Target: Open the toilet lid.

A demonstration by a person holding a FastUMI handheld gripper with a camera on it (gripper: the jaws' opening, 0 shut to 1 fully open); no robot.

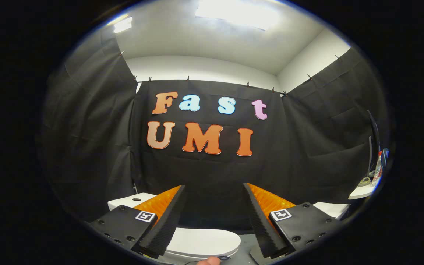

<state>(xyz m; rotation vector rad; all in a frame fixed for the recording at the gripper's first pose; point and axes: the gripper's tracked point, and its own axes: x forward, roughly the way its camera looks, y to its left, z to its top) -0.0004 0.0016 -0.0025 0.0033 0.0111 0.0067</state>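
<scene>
The gripper holds its two ribbed, wedge-shaped fingers spread wide apart with nothing between them. The smooth white oval plastic toilet lid lies closed and flat at the bottom centre of the frame, below and between the fingers, its rounded front edge swinging toward the lower right. The glossy white boxy cistern sits at lower left behind the left finger. Reaching the lid's rim looks to need a downward tilt.
</scene>
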